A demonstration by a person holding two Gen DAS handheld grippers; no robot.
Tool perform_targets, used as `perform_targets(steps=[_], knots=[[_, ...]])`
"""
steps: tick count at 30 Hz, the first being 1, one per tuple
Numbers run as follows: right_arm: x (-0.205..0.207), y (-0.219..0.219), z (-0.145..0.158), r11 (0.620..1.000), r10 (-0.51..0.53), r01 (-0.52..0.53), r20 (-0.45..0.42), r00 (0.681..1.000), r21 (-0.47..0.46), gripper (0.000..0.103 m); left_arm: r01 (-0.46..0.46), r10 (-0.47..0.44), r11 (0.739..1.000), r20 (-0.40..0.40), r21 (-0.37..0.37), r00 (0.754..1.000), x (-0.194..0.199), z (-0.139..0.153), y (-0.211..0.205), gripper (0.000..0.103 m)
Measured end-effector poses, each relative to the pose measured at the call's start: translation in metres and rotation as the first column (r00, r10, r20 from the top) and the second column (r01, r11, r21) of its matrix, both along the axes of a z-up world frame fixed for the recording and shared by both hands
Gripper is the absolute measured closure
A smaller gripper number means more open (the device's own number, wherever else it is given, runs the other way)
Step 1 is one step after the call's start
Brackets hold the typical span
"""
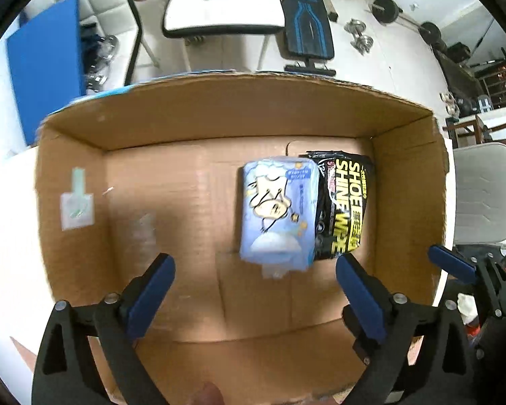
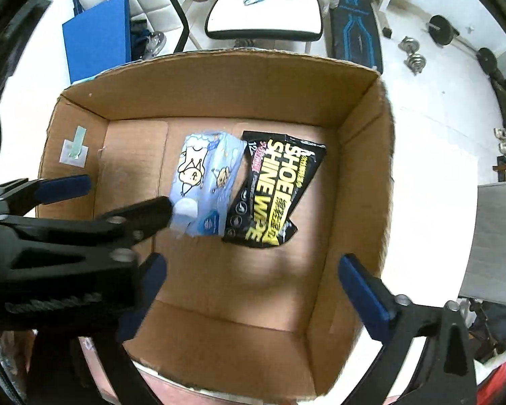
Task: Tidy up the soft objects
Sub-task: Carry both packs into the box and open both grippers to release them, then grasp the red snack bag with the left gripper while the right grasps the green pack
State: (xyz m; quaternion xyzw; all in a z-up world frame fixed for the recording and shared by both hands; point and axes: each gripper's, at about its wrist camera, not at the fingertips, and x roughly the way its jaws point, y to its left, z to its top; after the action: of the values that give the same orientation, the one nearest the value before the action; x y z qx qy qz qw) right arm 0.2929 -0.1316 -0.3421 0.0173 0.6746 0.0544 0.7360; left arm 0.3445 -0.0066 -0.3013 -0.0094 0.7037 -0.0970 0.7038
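Note:
An open cardboard box (image 1: pixel 232 114) holds a light blue tissue pack (image 1: pixel 278 211) with a cartoon print, lying beside a black "Shoe Shine Wipe" packet (image 1: pixel 345 202) at the box's right. My left gripper (image 1: pixel 254 280) is open and empty, hovering just above and in front of the tissue pack. In the right wrist view the box (image 2: pixel 219 81), the tissue pack (image 2: pixel 207 179) and the wipe packet (image 2: pixel 276 189) show again. My right gripper (image 2: pixel 253 283) is open and empty over the box's near right part. The left gripper (image 2: pixel 118 195) reaches in from the left.
Past the box are a white chair (image 1: pixel 224 3), a blue board (image 1: pixel 47 64), a black weight bench (image 1: pixel 308 23) and dumbbells (image 1: pixel 359 35) on a white floor. A grey chair (image 1: pixel 485 192) stands at the right. A taped label (image 1: pixel 77 202) sits on the box's left wall.

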Motion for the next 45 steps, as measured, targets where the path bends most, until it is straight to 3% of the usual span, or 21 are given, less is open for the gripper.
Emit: perform_targets(steps=[10,14,17,19,22,24,25,28,33,34,36,37,38,39,45], knots=[[-0.038,-0.012,0.046,0.992,-0.087,0.071,0.158,0.984,0.103,0.0,-0.063,0.059,0.998,0.164,0.02,0.985,-0.037,0.063,0.022,0.005],[-0.068,-0.017,0.074,0.991,-0.054,0.026,0.214,0.975,0.131,0.0,-0.089,0.076,0.995,0.256,0.041,0.964,-0.058,0.091,0.029,0.005],[-0.103,-0.025,0.083,0.997,0.003,-0.019,0.223,0.975,0.072,0.0,-0.106,0.067,0.989,0.321,0.107,0.945,-0.095,0.101,0.045,0.005],[-0.128,-0.031,0.076,0.999,0.048,-0.051,0.22,0.974,0.007,0.0,-0.112,0.056,0.981,0.317,0.16,0.947,-0.125,0.088,0.058,0.005],[-0.153,-0.04,0.041,0.991,0.111,-0.099,0.153,0.982,-0.089,0.0,-0.103,0.053,0.975,0.242,0.198,0.969,-0.155,0.044,0.075,0.007],[-0.16,-0.045,0.015,0.991,0.11,-0.102,0.09,0.99,-0.091,0.0,-0.101,0.076,0.975,0.13,0.196,0.989,-0.166,0.001,0.085,0.031],[-0.162,-0.048,-0.004,0.992,0.101,-0.097,0.051,0.994,-0.075,0.001,-0.104,0.09,0.977,0.082,0.188,0.993,-0.17,-0.016,0.089,0.036],[-0.162,-0.052,-0.042,0.996,0.075,-0.075,0.001,0.997,-0.047,0.008,-0.095,0.1,0.98,-0.022,0.173,0.995,-0.176,-0.061,0.091,0.037],[-0.162,-0.051,-0.083,0.998,0.06,-0.062,-0.05,0.997,-0.028,0.01,-0.03,0.048,0.981,-0.091,0.194,0.995,-0.165,-0.112,0.074,0.037],[-0.161,-0.051,-0.089,0.997,0.062,-0.064,-0.061,0.996,-0.036,0.01,-0.026,0.047,0.98,-0.1,0.2,0.994,-0.163,-0.118,0.072,0.037],[-0.16,-0.05,-0.1,0.997,0.058,-0.062,-0.08,0.995,-0.05,0.023,-0.028,0.052,0.979,-0.114,0.201,0.992,-0.159,-0.128,0.069,0.037],[-0.16,-0.051,-0.107,0.997,0.051,-0.057,-0.106,0.993,-0.05,0.044,-0.038,0.06,0.981,-0.114,0.192,0.992,-0.158,-0.132,0.069,0.037],[-0.16,-0.052,-0.111,0.998,0.045,-0.051,-0.125,0.991,-0.043,0.054,-0.051,0.072,0.982,-0.112,0.18,0.991,-0.158,-0.134,0.069,0.045],[-0.161,-0.053,-0.115,0.998,0.036,-0.042,-0.143,0.989,-0.04,0.055,-0.06,0.079,0.985,-0.116,0.163,0.99,-0.159,-0.135,0.069,0.052],[-0.179,-0.062,-0.119,0.999,0.021,-0.03,-0.195,0.98,-0.042,0.062,-0.093,0.109,0.984,-0.101,0.151,0.989,-0.177,-0.132,0.067,0.058]])
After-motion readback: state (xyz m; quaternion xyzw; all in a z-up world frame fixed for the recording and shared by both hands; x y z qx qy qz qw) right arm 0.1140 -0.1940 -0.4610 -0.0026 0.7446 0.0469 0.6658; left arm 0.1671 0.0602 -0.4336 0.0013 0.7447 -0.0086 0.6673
